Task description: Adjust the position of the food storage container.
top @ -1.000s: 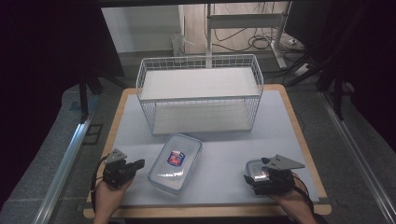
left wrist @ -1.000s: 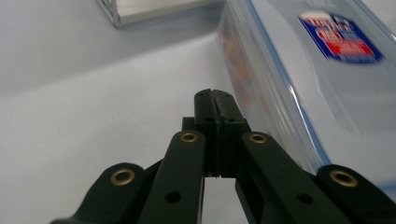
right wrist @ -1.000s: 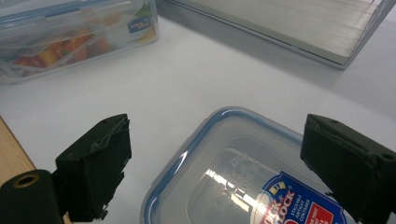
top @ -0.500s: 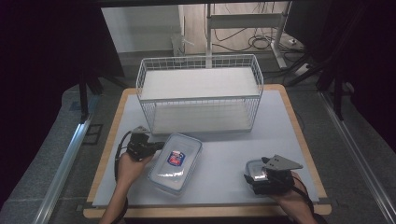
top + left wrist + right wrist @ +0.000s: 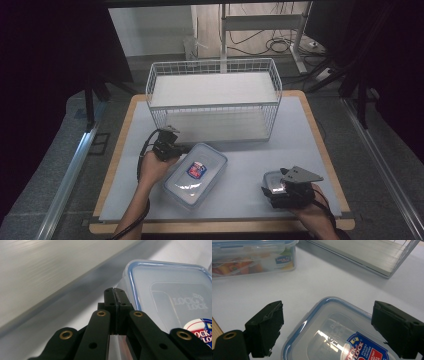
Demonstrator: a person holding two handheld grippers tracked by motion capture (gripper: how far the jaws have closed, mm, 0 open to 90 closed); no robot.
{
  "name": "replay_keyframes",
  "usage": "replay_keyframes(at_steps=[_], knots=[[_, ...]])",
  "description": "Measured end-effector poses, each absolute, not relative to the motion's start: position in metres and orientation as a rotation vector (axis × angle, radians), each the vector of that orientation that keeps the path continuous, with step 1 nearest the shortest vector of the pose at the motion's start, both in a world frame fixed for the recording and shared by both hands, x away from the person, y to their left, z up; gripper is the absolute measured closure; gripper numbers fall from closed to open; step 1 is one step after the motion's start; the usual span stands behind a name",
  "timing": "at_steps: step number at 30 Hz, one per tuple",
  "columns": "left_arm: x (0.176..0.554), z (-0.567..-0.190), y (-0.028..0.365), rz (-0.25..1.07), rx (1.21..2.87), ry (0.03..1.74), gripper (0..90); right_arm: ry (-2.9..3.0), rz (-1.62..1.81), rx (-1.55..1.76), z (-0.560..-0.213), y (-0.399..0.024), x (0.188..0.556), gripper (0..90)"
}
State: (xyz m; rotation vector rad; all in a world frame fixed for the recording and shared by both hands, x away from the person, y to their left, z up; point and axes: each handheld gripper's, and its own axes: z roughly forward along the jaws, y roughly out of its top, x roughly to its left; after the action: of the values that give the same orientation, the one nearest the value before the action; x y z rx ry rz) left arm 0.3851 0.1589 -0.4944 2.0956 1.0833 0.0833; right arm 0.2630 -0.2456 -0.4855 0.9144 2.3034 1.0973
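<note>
A large clear box with a blue-rimmed lid and a red-and-blue label (image 5: 195, 175) lies near the table's front centre. My left gripper (image 5: 179, 149) is at the box's far-left corner, its jaws pressed together with nothing between them. In the left gripper view the shut tips (image 5: 115, 293) sit just beside the lid's (image 5: 172, 290) blue rim. My right gripper (image 5: 272, 189) rests at the front right over a small clear box (image 5: 275, 177). In the right gripper view its jaws (image 5: 327, 312) stand wide apart on either side of that small box's lid (image 5: 332, 332), and the pads do not press on it.
A white wire basket (image 5: 215, 100) with a solid base stands at the back of the grey table mat (image 5: 300, 145). In the right gripper view the large box (image 5: 252, 257) is at the top left, with coloured contents inside, and the basket's base (image 5: 362, 252) at the top right.
My left hand has travelled from the table's front left, forward and to the right, up to the large box's far-left corner. The right hand has stayed in place.
</note>
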Motion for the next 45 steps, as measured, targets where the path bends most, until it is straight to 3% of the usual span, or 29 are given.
replay_keyframes(at_steps=[12, 18, 23, 33, 39, 45], knots=[[0.399, -0.485, 0.104, 0.043, 2.198, 0.961, 90.0, 2.310, 1.088, 0.914, -0.486, -0.246, 0.263, 10.6], [0.391, -0.475, 0.106, 0.193, 2.233, 0.924, 89.9, 2.299, 1.088, 0.913, -0.485, -0.249, 0.262, 10.6], [0.355, -0.470, 0.161, 0.249, 2.071, 1.016, 89.9, 2.299, 1.086, 0.920, -0.485, -0.249, 0.263, 10.7], [0.273, -0.493, 0.212, 0.278, 1.954, 1.141, 89.9, 2.307, 1.090, 0.903, -0.486, -0.244, 0.261, 10.8], [0.227, -0.511, 0.205, 0.206, 1.998, 1.150, 88.8, 2.308, 1.086, 0.893, -0.485, -0.243, 0.259, 10.8], [0.223, -0.523, 0.187, 0.141, 2.055, 1.128, 88.9, 2.314, 1.083, 0.889, -0.486, -0.242, 0.259, 10.8]])
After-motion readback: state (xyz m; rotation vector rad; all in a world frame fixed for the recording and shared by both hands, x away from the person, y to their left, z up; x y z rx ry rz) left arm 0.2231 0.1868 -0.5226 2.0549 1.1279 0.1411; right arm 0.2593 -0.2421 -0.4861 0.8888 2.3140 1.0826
